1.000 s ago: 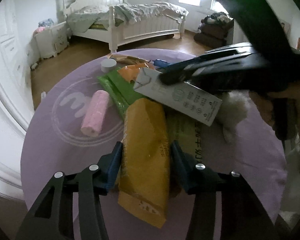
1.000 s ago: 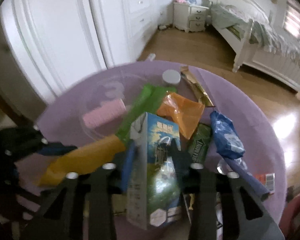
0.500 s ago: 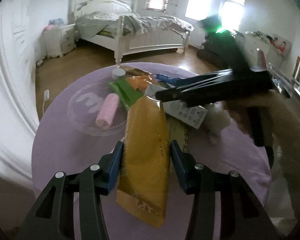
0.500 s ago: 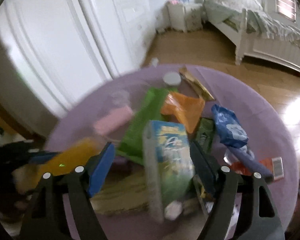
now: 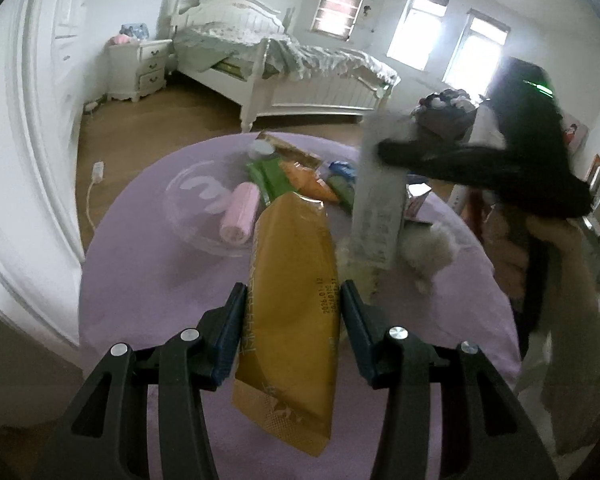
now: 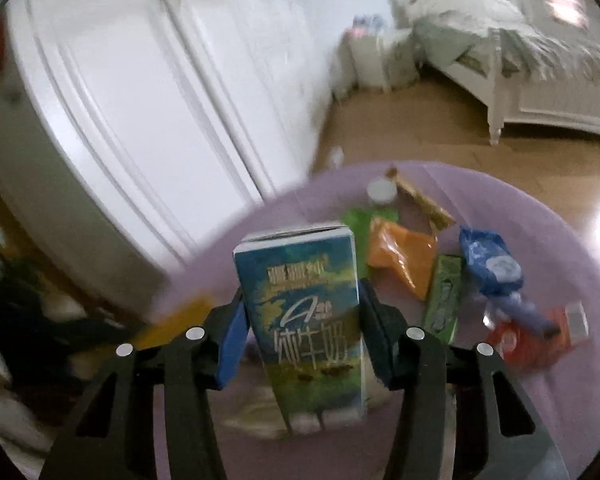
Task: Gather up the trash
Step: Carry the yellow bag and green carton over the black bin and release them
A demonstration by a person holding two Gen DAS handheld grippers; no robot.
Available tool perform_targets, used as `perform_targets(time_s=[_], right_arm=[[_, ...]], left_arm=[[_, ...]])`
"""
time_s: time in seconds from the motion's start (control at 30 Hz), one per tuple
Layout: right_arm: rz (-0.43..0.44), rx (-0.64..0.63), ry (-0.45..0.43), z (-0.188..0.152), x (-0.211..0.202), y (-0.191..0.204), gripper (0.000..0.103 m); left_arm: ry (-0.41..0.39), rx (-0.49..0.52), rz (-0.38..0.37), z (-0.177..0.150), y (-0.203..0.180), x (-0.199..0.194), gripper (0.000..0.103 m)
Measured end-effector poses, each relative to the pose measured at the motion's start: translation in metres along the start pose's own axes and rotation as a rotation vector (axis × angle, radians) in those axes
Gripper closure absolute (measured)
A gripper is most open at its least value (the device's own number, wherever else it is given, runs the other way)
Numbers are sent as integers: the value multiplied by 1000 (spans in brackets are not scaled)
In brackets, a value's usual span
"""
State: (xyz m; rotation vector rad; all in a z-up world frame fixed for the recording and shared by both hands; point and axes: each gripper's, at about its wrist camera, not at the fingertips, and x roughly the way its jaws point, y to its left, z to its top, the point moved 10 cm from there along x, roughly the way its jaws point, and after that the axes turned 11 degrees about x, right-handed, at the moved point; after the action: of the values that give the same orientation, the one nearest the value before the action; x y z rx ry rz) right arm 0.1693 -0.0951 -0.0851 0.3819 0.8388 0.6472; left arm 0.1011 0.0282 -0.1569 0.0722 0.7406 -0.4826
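While your left hand-held gripper [image 5: 292, 320] stays out of the pile, its two blue pads press on the sides of a long yellow snack packet [image 5: 290, 292], which hangs lengthwise between them above the round purple tabletop [image 5: 148, 280], its lower end drooping toward the camera. Your right hand-held gripper [image 6: 302, 320] has a blue and green milk carton [image 6: 304, 320] standing upright between its fingers, lifted off the tabletop; the jaws are closing at this moment, and the pads sit against the carton's two narrow sides. From the left wrist view that same carton [image 5: 380, 196] appears grey-white and tilted a little, caught in the dark right gripper, with your hand [image 5: 556, 264] behind it at the right edge. The rest of the trash lies on the far half of the tabletop: a pink roll [image 5: 240, 218] resting in a clear glass dish [image 5: 188, 200], a green wrapper [image 5: 270, 176] beside it, an orange wrapper [image 6: 400, 252], a green gum pack [image 6: 444, 296], a blue crumpled bag [image 6: 490, 266], a red packet [image 6: 524, 336] near the right rim, a small white cap [image 6: 381, 191] and a gold-brown wrapper [image 6: 420, 200] at the far edge. A white fluffy wad [image 5: 428, 248] lies just beside the carton. Beyond the tabletop stand a white bed [image 5: 284, 68] and a white nightstand [image 5: 140, 68] on a wooden floor.
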Motion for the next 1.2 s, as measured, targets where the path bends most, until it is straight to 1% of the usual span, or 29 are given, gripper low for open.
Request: perform_targets(time_s=[0.03,0.1,0.17,0.2,0.23,0.37,0.43,0.5,0.53,0.57,0.67,0.73,0.83,0.9,1.0,1.13,1.2], right_arm=[[38,52,-62,0,-22,-1,52],[73,127,-149,0,-56,-9,52],[68,194,-240,-6,-94,-24,52],[58,214,-272,-8,-108,-33,52],[31,241,-322,-14,-129,-44,52],[-100,324,-445,-42,-189,-89,52],[-191,355,-495,-58,-219,-113,52],[-304,395,-538,-79,-253,-140,52],[-336,410,-549,-89,-265,-148,52],[-392,433,-566,-100,-283,-164,52],[-496,483,-589,-128,-312,-196,52],[-547,537,-609,-149,-330,-221,52],[-613,597,-621,-179,-346,-250,52],[-630,636,-627,-198,-353,-266,52],[-661,689,-622,-217,-353,-286,52],[-681,751,-610,-241,-354,-313,52],[-682,773,-603,-244,-353,-323,52]], left_arm=[[-8,5,-8,3,-3,0,55],[-27,24,-31,14,-17,1,55],[-40,42,-59,21,-32,3,55],[-46,53,-75,26,-40,4,55],[-53,71,-93,33,-52,8,55],[-63,128,-170,50,-104,25,55],[-63,150,-226,58,-136,37,55],[-63,174,-292,63,-172,49,55],[-60,183,-319,65,-188,54,55],[-56,193,-348,67,-205,61,55],[-30,223,-453,68,-262,83,55],[1,249,-511,64,-300,100,55],[44,276,-581,57,-347,122,55],[69,302,-603,50,-376,132,55],[118,318,-623,40,-402,154,55],[173,331,-627,29,-420,174,55],[189,341,-624,24,-428,180,55]])
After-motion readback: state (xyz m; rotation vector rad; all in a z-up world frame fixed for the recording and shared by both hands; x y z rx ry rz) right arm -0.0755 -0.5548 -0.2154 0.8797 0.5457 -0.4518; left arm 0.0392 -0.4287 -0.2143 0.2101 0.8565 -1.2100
